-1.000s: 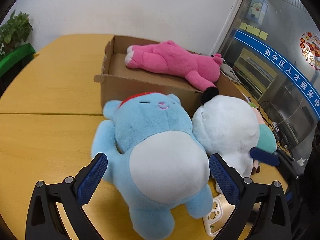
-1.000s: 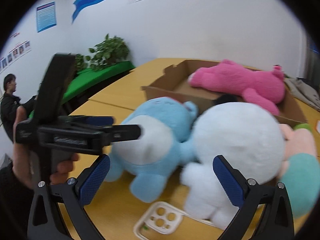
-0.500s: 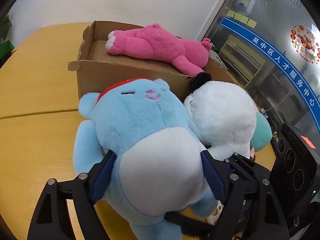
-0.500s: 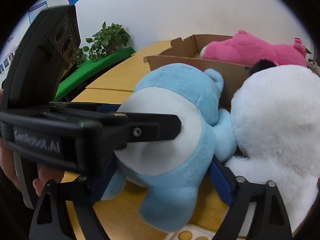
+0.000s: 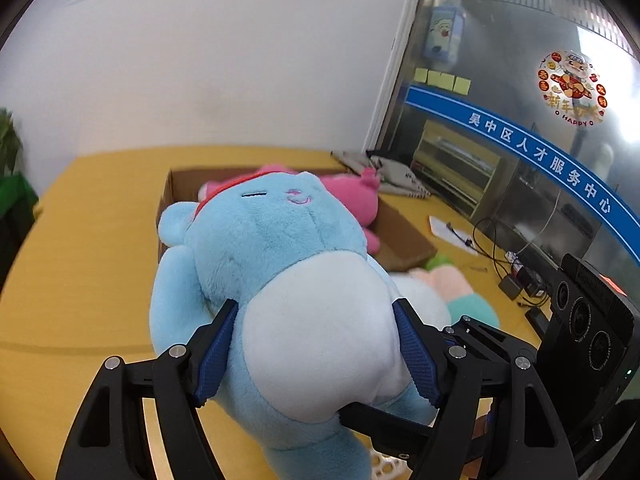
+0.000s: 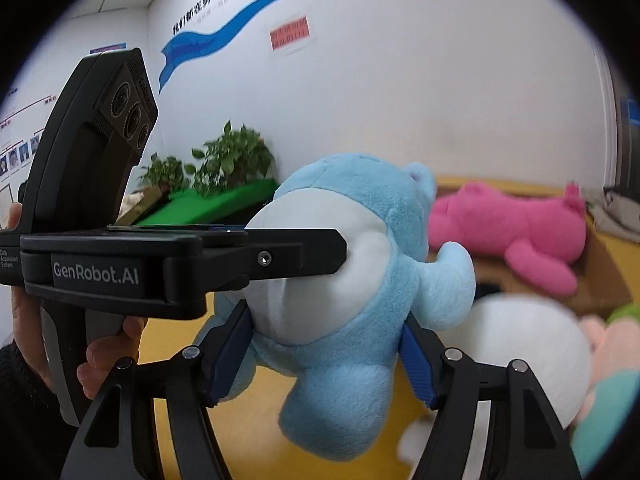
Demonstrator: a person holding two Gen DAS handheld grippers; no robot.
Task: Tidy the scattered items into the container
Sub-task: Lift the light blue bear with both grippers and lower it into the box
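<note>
Plush lifted, both tools clamped on it

Blue plush (image 5: 280,280) now sits off the surface (image 5: 80,240), where half a second ago it lay on it. Left tool (image 5: 316,354) is closed on the white belly, pads pressed in on either side. Right tool (image 6: 326,354) grips the same toy lower down, around the hip, crossing under the left one. Ahead of both tools, beyond the toy's head, the cardboard box (image 5: 404,240) holds the pink plush (image 6: 516,228). White plush (image 6: 520,340) lies below and to the right of the right tool, on the surface. Judgement: pickup is done; the carry forward over the box wall is next, and two or more toys remain outside.
</note>
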